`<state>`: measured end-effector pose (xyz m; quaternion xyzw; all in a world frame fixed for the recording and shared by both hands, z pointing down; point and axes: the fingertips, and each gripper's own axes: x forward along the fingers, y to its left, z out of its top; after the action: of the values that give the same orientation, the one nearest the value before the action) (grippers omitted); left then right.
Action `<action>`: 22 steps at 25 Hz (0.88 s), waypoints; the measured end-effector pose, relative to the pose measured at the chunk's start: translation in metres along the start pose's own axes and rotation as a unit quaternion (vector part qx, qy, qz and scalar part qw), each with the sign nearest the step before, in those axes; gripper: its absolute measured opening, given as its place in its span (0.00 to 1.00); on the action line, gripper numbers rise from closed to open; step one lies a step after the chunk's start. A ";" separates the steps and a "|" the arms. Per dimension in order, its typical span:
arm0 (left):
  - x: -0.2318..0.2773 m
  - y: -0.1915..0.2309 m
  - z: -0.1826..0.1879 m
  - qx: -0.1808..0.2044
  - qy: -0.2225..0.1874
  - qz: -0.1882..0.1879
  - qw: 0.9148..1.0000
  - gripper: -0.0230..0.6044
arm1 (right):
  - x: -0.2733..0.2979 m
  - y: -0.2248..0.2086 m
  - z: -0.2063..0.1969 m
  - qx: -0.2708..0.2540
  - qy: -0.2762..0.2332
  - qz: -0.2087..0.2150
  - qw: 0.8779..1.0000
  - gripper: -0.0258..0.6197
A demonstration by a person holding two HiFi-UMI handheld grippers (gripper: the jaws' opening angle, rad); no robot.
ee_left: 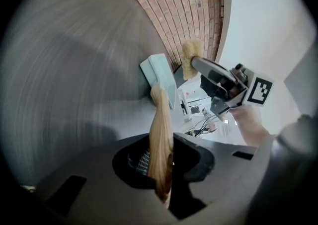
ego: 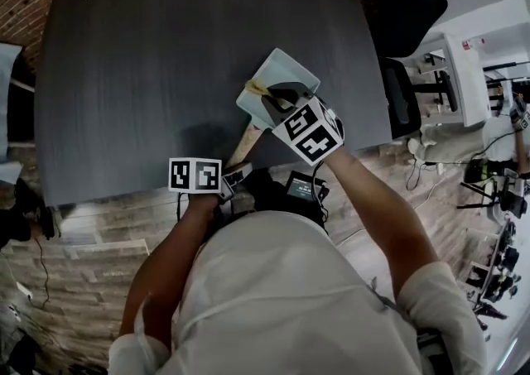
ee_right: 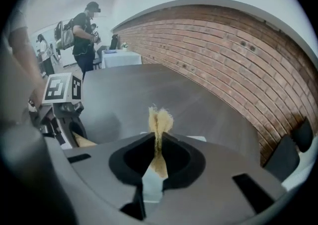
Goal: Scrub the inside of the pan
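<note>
left gripper (ee_left: pixel 161 167), nearest, is clamped tight on the wooden handle (ee_left: pixel 160 119) of the pale pan (ego: pixel 288 64), which is tilted over the dark table (ego: pixel 149 75); right gripper (ee_right: pixel 158 157) pinches a yellow sponge (ee_right: pixel 160 119) near the pan.

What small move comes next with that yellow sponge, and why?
Probably bring the right gripper, shut on the sponge, down into the pan: the left gripper holds it tilted by its wooden handle, and the sponge looks clear of the inside.

The right claw (ego: pixel 268 97) partly hides the pan (ego: pixel 287 67).
</note>
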<state>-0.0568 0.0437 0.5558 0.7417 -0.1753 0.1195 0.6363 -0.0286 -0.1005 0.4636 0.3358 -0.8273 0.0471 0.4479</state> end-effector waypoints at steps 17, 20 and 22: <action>0.054 -0.021 0.016 0.023 0.080 0.011 0.996 0.16 | -0.071 -0.026 -0.094 0.219 -0.021 -0.071 0.973 0.11; 0.068 -0.027 0.007 0.047 0.114 0.007 0.992 0.16 | -0.078 -0.024 -0.106 0.238 -0.021 -0.076 0.968 0.11; 0.076 -0.032 0.001 0.062 0.134 0.005 0.989 0.17 | -0.083 -0.023 -0.114 0.251 -0.023 -0.081 0.964 0.11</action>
<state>0.0254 0.0388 0.5573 0.7560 -0.0849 0.2315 0.6064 0.0969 -0.0322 0.4618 0.5044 -0.7689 0.2093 0.3324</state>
